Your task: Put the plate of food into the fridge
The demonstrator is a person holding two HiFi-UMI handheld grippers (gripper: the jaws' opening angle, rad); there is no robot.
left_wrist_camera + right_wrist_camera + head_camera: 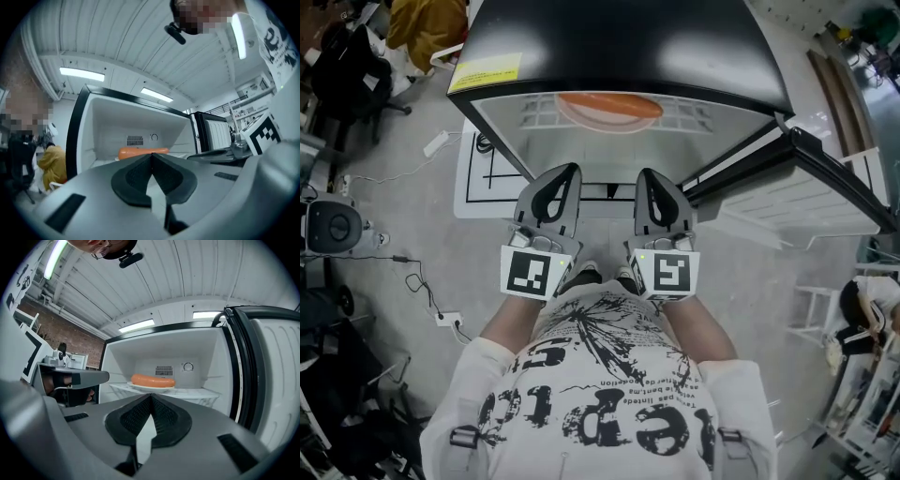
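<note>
The left gripper [565, 178] and right gripper [647, 183], clenched empty, sit side by side facing the fridge [619, 56].

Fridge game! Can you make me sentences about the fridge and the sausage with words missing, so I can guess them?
1. The fridge has its door standing ____.
2. The orange sausage lies on a white ____ on the shelf inside.
3. The left gripper and the right gripper both have their jaws ____, with nothing between them.

Missing words: open; plate; shut
</note>
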